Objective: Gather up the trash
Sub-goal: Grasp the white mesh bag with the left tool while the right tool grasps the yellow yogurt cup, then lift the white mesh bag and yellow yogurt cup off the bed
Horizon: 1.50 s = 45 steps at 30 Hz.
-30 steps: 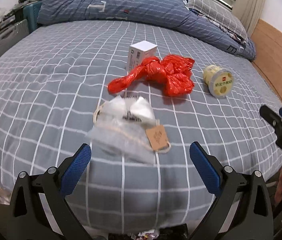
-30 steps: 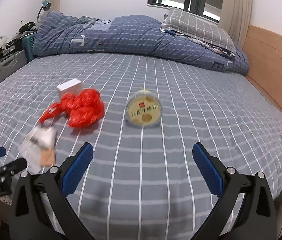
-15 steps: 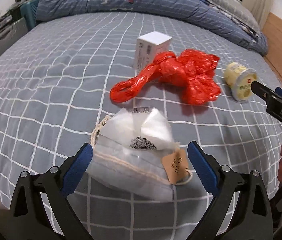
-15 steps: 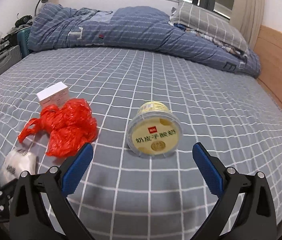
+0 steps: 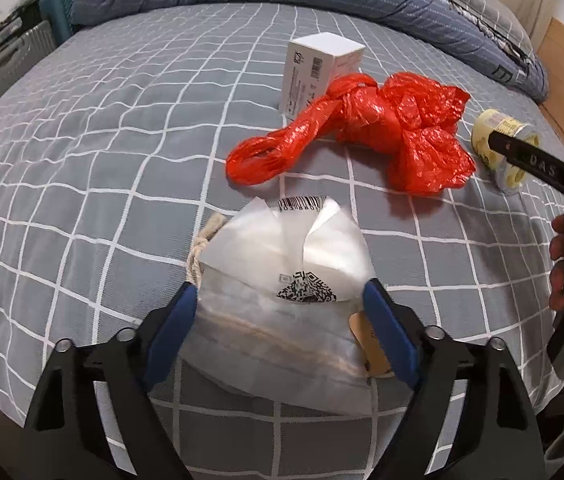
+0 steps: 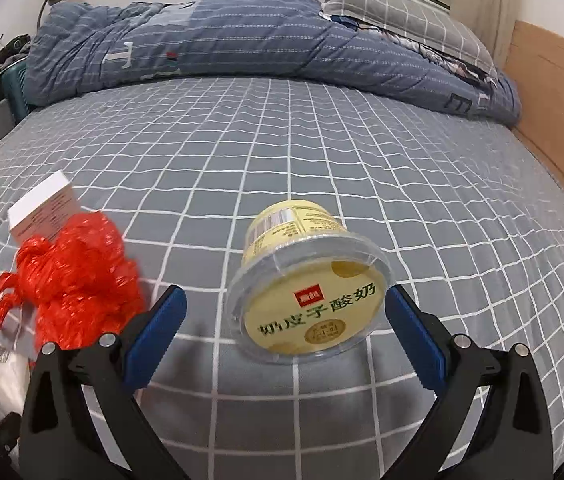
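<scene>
In the left wrist view, the left tool (image 5: 280,322) has its blue pads apart, one on each side of the clear plastic packet (image 5: 282,292) on the bed (image 5: 82,152), seemingly touching its edges; beyond the packet lie the red plastic bag (image 5: 365,136), stretched left to right, and the white box (image 5: 319,68) standing just behind it. In the right wrist view, the right tool (image 6: 285,332) is spread wide around the yogurt cup (image 6: 307,282), which lies on its side, lid facing the camera, its axis running toward the quilt (image 6: 242,40), with the red bag left of the cup.
</scene>
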Available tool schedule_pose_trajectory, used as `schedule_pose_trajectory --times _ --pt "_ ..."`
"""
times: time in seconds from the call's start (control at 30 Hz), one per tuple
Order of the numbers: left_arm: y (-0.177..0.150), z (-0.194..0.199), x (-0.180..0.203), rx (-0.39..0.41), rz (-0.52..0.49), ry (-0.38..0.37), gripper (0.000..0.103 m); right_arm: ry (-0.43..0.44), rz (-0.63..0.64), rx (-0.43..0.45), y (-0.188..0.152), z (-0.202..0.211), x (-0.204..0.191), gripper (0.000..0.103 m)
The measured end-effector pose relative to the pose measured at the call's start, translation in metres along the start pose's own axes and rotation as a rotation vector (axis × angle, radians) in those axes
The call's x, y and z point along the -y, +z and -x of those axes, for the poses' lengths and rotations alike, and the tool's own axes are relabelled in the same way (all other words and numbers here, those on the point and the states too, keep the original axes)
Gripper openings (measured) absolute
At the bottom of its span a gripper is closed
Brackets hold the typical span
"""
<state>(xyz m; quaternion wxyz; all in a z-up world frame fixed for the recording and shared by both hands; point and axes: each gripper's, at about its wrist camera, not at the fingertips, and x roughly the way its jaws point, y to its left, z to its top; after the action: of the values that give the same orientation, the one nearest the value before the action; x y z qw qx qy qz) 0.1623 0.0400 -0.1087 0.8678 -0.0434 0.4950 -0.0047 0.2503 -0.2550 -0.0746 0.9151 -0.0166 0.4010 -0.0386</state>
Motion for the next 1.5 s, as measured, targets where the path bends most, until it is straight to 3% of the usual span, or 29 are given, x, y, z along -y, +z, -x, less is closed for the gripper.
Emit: schedule_pose_trajectory --times 0.07,0.13,0.2,0.3,0.57,0.63,0.67,0.7,0.77,0.8,0.93,1.5 --pt "0.0 -0.001 -0.001 -0.003 -0.001 -0.009 0.071 0.016 -0.017 -0.016 0.001 -0.004 0.004 0.094" --pt "0.001 -0.001 0.0 -0.005 0.004 -0.022 0.063 0.009 -0.016 -0.026 0.001 -0.007 0.005 0.084" --pt "0.001 -0.001 0.0 -0.008 0.003 -0.041 0.054 0.014 -0.03 -0.051 0.001 -0.011 0.009 0.067" --pt "0.001 0.002 0.002 0.0 -0.007 -0.041 0.048 0.014 -0.032 -0.084 -0.002 -0.016 0.012 0.044" --pt "0.0 0.007 0.004 0.016 -0.012 -0.042 0.045 0.016 -0.027 -0.073 -0.004 -0.014 0.015 0.037" --pt "0.0 0.008 0.004 0.017 -0.014 -0.043 0.045 0.015 -0.034 -0.056 -0.003 -0.011 0.017 0.037" --pt "0.0 0.008 0.004 0.018 -0.014 -0.043 0.045 0.012 -0.036 -0.05 -0.002 -0.009 0.018 0.044" --pt "0.0 0.008 0.004 0.018 -0.013 -0.043 0.045 0.015 -0.041 -0.041 -0.003 -0.007 0.019 0.061" --pt "0.001 0.008 0.004 0.02 -0.011 -0.043 0.045 0.021 -0.054 -0.005 0.0 -0.001 0.022 0.08" --pt "0.001 0.009 0.004 0.021 -0.008 -0.044 0.045 0.023 -0.05 0.001 0.002 -0.001 0.022 0.084" --pt "0.001 0.011 0.005 0.026 -0.009 -0.044 0.045 0.03 -0.024 0.011 0.007 -0.004 0.023 0.09" --pt "-0.001 0.012 0.009 0.033 -0.019 -0.048 0.045 0.051 -0.001 -0.017 0.025 -0.05 0.017 0.092"
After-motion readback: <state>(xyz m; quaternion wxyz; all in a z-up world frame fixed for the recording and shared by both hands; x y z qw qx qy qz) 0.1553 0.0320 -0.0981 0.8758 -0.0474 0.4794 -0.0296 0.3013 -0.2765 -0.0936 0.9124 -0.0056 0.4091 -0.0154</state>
